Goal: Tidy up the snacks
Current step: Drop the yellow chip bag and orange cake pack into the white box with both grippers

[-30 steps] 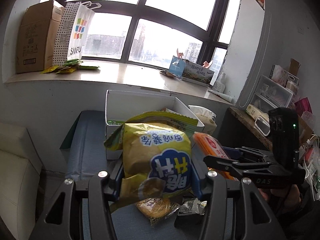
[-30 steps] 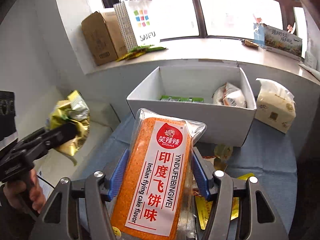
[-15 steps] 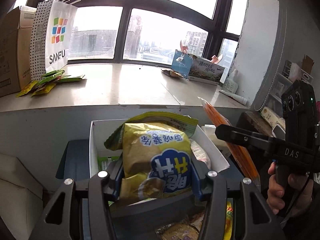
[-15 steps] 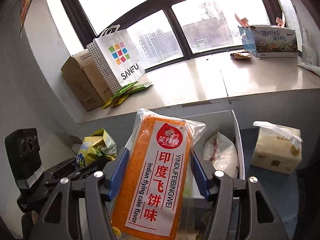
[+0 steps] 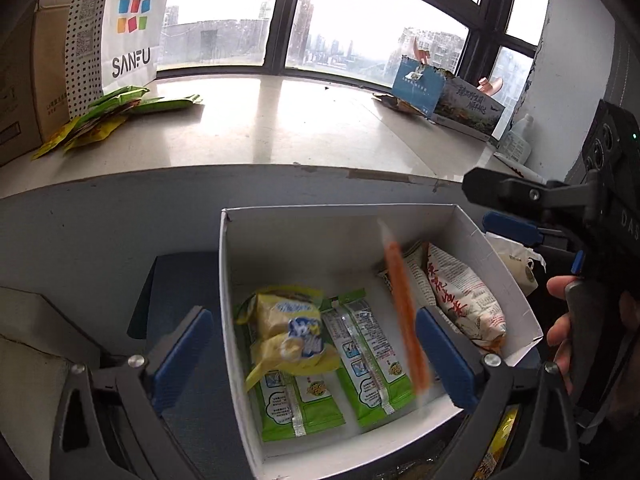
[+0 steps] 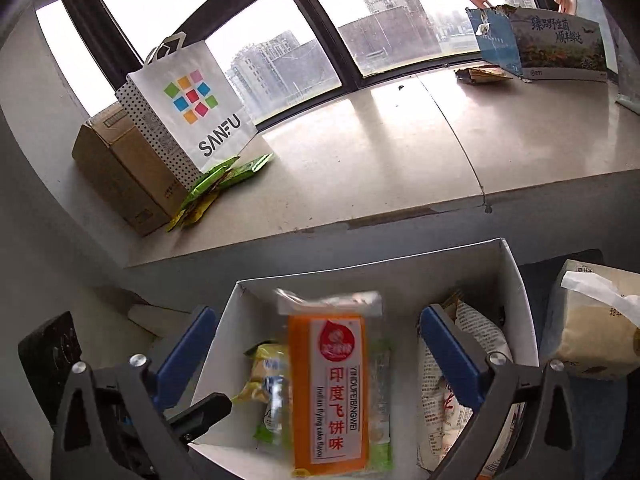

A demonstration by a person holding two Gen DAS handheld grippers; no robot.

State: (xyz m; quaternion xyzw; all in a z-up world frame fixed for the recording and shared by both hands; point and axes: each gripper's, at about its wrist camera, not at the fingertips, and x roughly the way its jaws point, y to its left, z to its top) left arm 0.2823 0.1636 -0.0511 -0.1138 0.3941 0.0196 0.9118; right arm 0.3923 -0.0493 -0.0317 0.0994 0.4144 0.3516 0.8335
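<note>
Both hand-held grippers hovered over an open white box (image 5: 240, 320). The left gripper (image 5: 316, 356) had just spread its blue-padded jaws wide; nothing touched them. A yellow chip bag (image 5: 288, 336), blurred, was in the box's left half over two green packets (image 5: 360, 356). The right gripper (image 6: 320, 360) had likewise just opened fully, and the orange flying-cake packet (image 6: 328, 392), blurred, hung free between its pads over the box's middle. A white-and-red bag (image 5: 460, 292) lay against the right wall, leaving bare floor at the back. A tissue pack (image 6: 592, 328) stood just right of the box. Beyond, a wide windowsill (image 5: 300, 128) carried a SANFU bag (image 5: 128, 28).
</note>
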